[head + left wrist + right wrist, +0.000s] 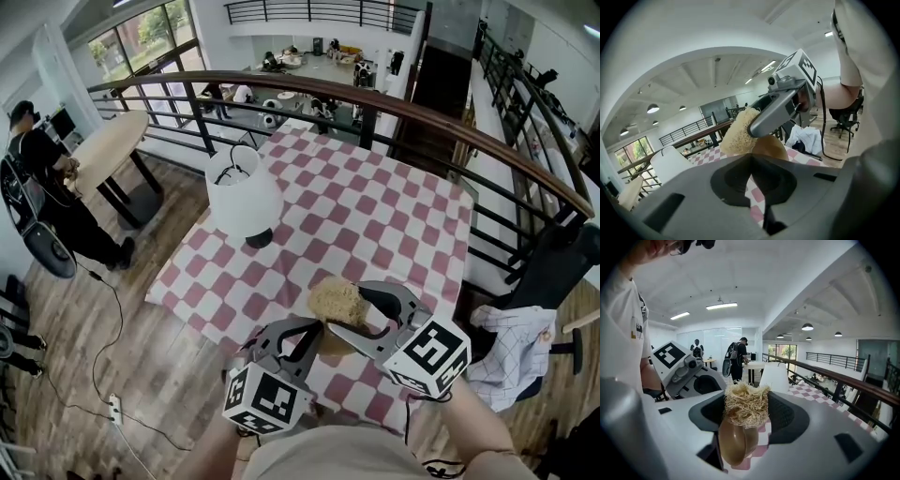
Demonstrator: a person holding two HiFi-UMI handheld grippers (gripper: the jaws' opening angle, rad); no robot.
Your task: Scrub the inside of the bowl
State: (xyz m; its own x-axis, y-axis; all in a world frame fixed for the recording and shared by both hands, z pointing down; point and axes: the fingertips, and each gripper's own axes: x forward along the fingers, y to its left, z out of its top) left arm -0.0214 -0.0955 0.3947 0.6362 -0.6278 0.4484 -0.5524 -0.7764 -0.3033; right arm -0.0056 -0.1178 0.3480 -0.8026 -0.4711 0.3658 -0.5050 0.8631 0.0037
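Left tool (751, 161) seemingly tight on bowl (771, 146) rim, right tool (746, 417) tight around scrubber (745, 405), both tilted downward.

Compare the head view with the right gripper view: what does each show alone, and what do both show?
Only the head view shows the wooden floor and the shirt draped over a chair.

Only the right gripper view shows the ceiling lights.

Both show the loofah scrubber clamped in the right hand-held gripper, the brown bowl gripped by the left hand-held gripper, the white lamp, the checked tablecloth and the railing.
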